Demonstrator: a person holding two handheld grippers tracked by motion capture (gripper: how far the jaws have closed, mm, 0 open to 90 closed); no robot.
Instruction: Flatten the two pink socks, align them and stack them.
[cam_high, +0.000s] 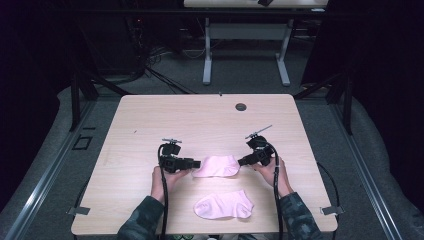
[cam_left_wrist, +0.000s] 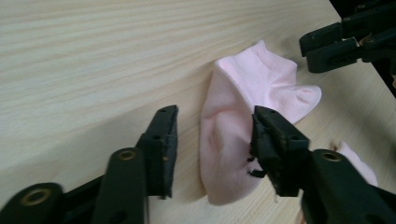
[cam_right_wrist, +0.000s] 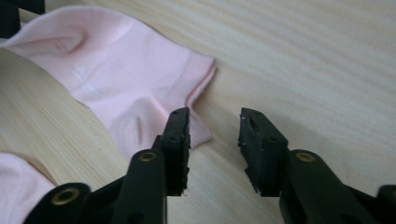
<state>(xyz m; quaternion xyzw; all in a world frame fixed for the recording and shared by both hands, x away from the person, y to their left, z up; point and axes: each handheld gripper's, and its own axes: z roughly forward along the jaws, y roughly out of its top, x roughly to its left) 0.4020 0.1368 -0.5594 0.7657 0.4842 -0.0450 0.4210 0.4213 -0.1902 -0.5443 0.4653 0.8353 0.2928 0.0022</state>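
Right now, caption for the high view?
Two open grippers flank a pink sock; a second sock lies nearer.

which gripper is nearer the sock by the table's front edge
Left, slightly. The left gripper sits up and left of the near sock; the right gripper is up and right, a bit farther. Both flank the far sock.

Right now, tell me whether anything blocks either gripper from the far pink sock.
Nothing visible does. The far pink sock lies flat between the left gripper and the right gripper, both with open jaws at its ends.
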